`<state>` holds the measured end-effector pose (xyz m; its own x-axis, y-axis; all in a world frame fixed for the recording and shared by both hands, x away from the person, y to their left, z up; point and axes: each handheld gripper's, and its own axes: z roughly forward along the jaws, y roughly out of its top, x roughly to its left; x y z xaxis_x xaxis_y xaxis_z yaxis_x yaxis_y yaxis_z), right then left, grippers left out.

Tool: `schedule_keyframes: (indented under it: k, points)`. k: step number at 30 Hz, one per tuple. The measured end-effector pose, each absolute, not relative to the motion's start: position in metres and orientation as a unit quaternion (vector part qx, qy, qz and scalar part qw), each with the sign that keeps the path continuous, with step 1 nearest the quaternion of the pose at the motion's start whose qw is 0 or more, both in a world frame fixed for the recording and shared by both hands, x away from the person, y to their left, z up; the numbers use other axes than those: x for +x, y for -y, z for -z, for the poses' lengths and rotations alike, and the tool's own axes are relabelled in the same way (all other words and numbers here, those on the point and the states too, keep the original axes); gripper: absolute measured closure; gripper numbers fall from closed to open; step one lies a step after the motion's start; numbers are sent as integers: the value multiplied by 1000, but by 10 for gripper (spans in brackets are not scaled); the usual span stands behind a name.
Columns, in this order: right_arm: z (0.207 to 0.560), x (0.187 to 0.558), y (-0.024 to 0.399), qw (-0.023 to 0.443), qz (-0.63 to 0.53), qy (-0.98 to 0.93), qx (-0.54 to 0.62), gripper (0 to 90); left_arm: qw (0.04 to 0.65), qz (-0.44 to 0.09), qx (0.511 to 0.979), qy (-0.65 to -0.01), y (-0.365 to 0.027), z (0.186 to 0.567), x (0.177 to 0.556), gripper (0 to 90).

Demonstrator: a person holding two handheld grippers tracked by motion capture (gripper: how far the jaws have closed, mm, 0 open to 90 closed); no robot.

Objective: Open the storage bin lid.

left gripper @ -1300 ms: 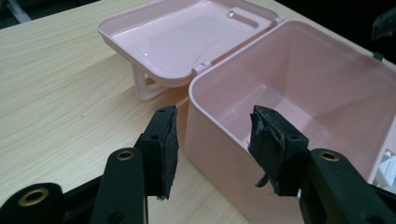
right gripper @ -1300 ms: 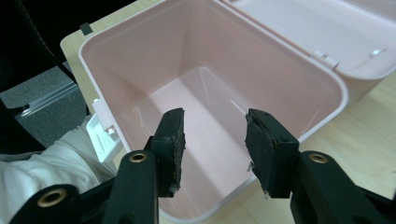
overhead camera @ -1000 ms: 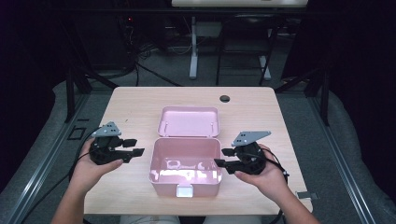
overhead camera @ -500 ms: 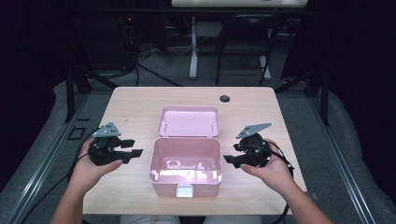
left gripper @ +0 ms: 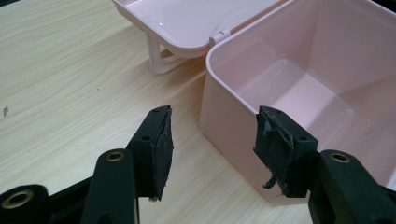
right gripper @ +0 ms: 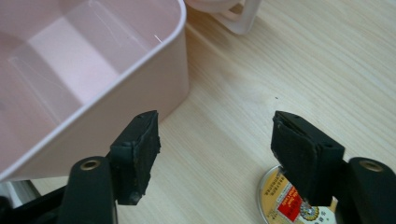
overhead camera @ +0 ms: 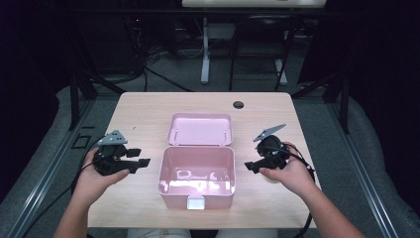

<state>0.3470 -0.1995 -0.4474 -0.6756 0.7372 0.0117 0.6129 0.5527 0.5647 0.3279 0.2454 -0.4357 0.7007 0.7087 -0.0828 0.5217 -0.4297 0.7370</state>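
A pink plastic box (overhead camera: 197,171) stands open and empty at the middle of the wooden table (overhead camera: 143,119), its lid (overhead camera: 200,129) folded back flat behind it. My left gripper (overhead camera: 142,159) hovers open just left of the box; in the left gripper view its jaws (left gripper: 212,135) frame the box's near corner (left gripper: 233,116) without touching it. To the right of the box my right gripper (overhead camera: 249,167) is open too. The right gripper view has its jaws (right gripper: 215,140) over bare wood beside the box wall (right gripper: 140,93), with a small round tin (right gripper: 280,200) bearing a yellow and red label under the right jaw.
A dark round cable hole (overhead camera: 238,104) sits near the table's far edge. The lid's pink handle loop (left gripper: 161,58) lies on the wood beside the hinge. Dark floor, cables and a table leg lie beyond the far edge.
My right gripper has drawn back to the right, away from the box's side wall. The left gripper and the box have stayed put.
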Motion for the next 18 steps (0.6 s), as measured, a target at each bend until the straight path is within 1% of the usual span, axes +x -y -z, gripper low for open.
schedule_keyframes:
  k: [8,18]
  points:
    - [454,360,204,102,-233,-880,400,251,383,-117,839,-368,-245,436,329,457]
    - [467,375,210,79,-188,-881,426,238,382,-118,838,-371,-246,437,329,458]
